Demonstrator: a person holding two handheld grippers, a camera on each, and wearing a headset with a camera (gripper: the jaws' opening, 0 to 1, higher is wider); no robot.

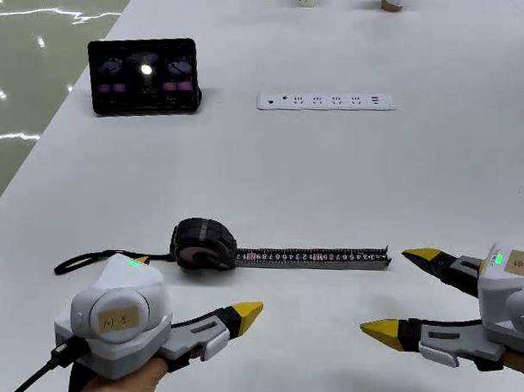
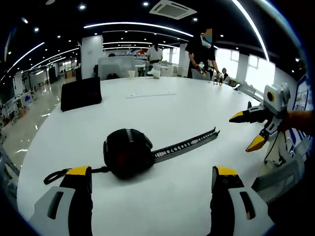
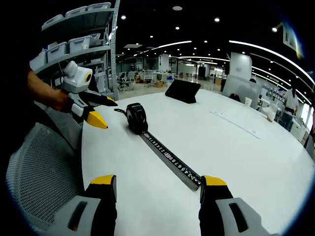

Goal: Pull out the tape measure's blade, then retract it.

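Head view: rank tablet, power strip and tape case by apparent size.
1. Tablet, clearly the largest.
2. Tape case.
3. Power strip. It is longer than the case but thin, so 2 and 3 are close.
Tablet and strip lie farther from the camera, so both look smaller than they are.

Bright, even ceiling strip lights [image 2: 138,24]; glare on the glossy floor [image 1: 35,33]; fisheye bending at gripper-view edges.

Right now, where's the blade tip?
In the head view the blade tip lies on the table right of centre, pulled out from the case and just left of the right gripper's open fingers, untouched.
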